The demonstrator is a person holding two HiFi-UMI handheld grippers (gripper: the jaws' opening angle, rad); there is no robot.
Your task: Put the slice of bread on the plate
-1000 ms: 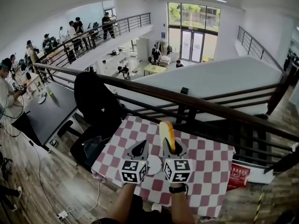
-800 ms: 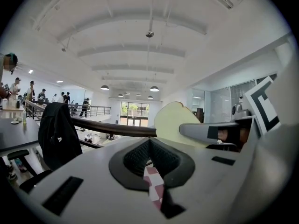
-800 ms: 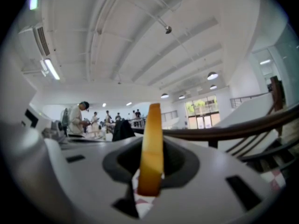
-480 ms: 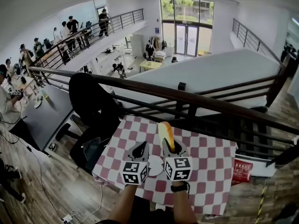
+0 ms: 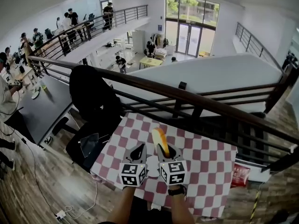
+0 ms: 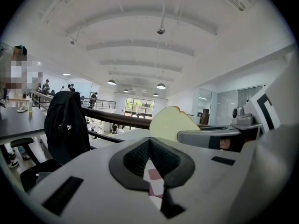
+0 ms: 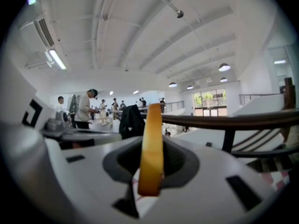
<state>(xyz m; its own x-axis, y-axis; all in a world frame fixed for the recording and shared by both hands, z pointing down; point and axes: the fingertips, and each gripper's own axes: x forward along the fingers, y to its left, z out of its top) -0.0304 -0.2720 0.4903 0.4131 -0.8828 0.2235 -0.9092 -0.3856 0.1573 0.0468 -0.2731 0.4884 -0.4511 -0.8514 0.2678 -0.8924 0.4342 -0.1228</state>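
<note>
Right tongs [image 5: 165, 149] clench the upright bread slice [image 5: 160, 138] near, seemingly, the plate [image 5: 152, 167]; left tongs [image 5: 139, 148] closed, empty.

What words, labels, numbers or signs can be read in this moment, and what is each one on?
Nothing here can be read.
Red sign, lower right of the head view: it carries pale print, too small to read.
Marker cubes: square black-and-white patterns only, no letters or numbers.

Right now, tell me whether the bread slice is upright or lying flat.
Upright: the bread slice stands on edge, its crust facing the camera, clamped in the right gripper.
</note>
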